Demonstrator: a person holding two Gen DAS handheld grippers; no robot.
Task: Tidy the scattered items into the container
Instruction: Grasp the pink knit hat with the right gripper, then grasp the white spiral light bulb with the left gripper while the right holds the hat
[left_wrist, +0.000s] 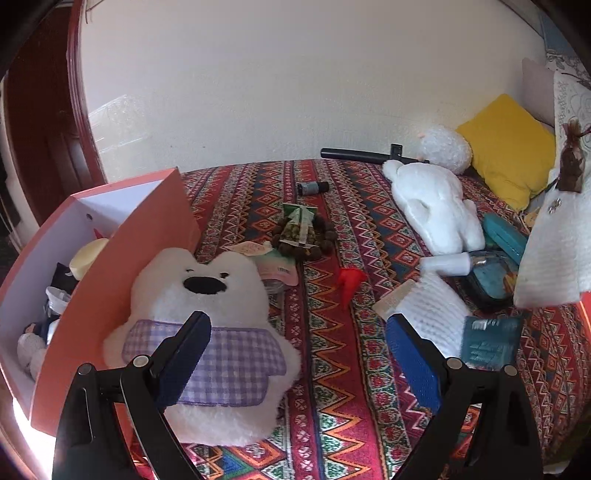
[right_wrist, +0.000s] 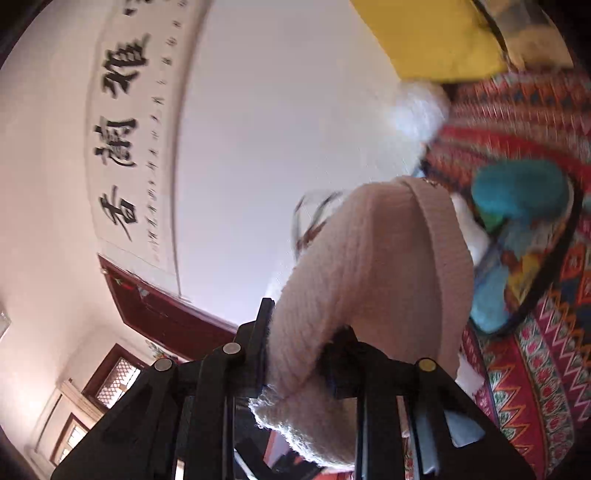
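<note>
On the left stands the orange box (left_wrist: 110, 266), open, with small things inside. The white bear toy (left_wrist: 207, 332) leans on its side wall, on the bed (left_wrist: 332, 369). The left gripper (left_wrist: 295, 354) hangs just over the bear with jaws wide apart, holding nothing. A red cone (left_wrist: 349, 280) lies on the bed. Far right, the right gripper (right_wrist: 295, 354) has its jaws squeezed on a knitted hat (right_wrist: 373, 280), up off the bed.

Black linkage arms, silver rivets, blue pads (left_wrist: 415, 360)
</note>
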